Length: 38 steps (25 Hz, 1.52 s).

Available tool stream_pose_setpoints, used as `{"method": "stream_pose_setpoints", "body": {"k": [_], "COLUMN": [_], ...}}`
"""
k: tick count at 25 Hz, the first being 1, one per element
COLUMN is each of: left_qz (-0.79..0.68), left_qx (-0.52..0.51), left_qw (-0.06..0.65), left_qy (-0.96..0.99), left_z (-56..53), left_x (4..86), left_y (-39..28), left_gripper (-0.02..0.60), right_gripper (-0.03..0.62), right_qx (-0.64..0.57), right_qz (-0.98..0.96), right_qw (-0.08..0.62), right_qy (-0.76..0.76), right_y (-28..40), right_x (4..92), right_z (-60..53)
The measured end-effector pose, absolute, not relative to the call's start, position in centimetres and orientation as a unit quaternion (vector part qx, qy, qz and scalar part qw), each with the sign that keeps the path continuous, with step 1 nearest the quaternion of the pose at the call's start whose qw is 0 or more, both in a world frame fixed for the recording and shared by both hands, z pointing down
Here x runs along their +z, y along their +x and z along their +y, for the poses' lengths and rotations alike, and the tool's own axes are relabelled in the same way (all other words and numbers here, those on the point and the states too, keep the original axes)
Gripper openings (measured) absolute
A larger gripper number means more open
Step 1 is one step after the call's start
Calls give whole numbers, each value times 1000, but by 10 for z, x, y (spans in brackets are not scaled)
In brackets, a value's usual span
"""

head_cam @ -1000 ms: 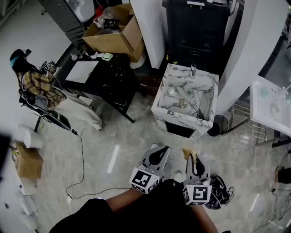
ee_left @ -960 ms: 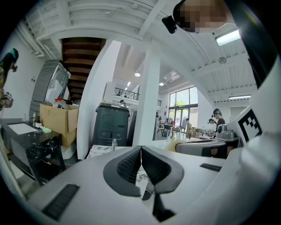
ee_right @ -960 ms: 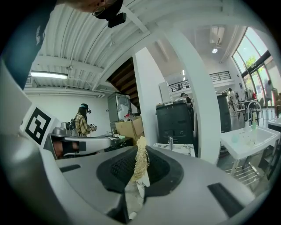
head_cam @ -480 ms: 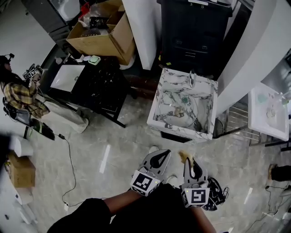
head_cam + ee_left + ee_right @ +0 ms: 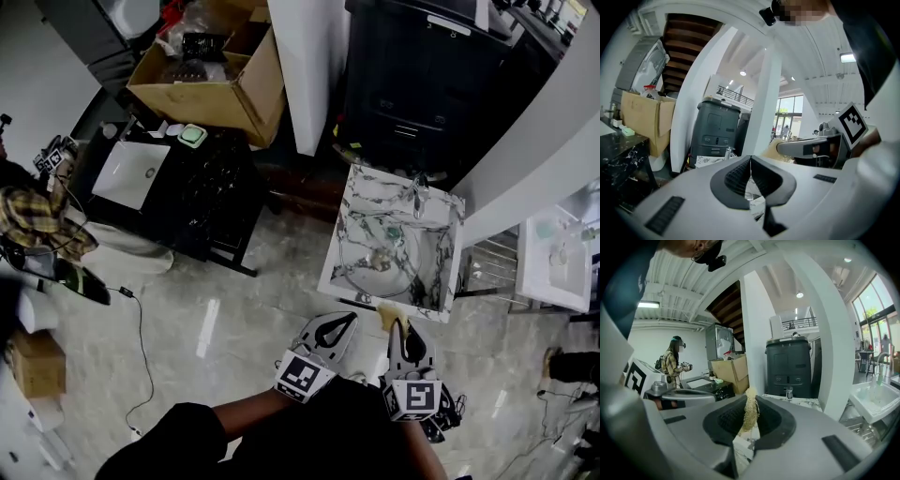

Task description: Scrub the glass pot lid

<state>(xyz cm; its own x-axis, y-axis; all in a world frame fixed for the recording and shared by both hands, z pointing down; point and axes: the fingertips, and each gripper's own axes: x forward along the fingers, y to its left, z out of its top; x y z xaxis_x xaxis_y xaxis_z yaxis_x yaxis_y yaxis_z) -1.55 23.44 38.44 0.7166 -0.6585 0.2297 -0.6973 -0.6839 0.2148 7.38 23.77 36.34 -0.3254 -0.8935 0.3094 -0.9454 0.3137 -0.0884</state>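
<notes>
A marble sink (image 5: pixel 442 279) stands just ahead of both grippers in the head view. A round glass pot lid (image 5: pixel 367 267) lies in its basin, under a small faucet (image 5: pixel 418 192). My right gripper (image 5: pixel 401 330) is shut on a yellowish fibrous scrubber (image 5: pixel 387 314) that sticks out past the jaw tips at the sink's near rim. The scrubber (image 5: pixel 750 409) shows upright between the shut jaws in the right gripper view. My left gripper (image 5: pixel 345 322) hovers beside it, shut, with nothing held (image 5: pixel 751 161). Both are above the floor, short of the basin.
A black table (image 5: pixel 211 187) with a white board is at the left, behind it a cardboard box (image 5: pixel 211 70). A white pillar (image 5: pixel 305 66) and a black cabinet (image 5: pixel 422 84) stand behind the sink. Another white sink (image 5: pixel 553 262) is at the right. A person (image 5: pixel 28 211) stands far left.
The view has advanced toward the marble sink, which now lies close in front of both grippers. The grippers keep their pose, the right one still holding the scrubber.
</notes>
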Motion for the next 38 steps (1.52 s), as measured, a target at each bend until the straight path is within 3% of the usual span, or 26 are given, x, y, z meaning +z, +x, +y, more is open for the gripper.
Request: {"method": "stream_pose_setpoints", "body": {"k": [17,25,38], "left_qz": [-406,-442,-509], "left_qx": [53,65,111], "left_qw": [155,148,158], "left_qy": [899,882,839], "left_z": [139,115,87], "left_x": [404,417,449], "left_y": [-54,-38,-11], "left_gripper": [17,15,15], "right_gripper": [61,61,61], "right_qx": [140,168,203], "right_qz": [-803,-826,-871], "right_qw": [138,138,212], "right_qy": [563,520,393], "right_y": [68,93,104], "right_x": [412,446,539], "right_z": [148,114,69]}}
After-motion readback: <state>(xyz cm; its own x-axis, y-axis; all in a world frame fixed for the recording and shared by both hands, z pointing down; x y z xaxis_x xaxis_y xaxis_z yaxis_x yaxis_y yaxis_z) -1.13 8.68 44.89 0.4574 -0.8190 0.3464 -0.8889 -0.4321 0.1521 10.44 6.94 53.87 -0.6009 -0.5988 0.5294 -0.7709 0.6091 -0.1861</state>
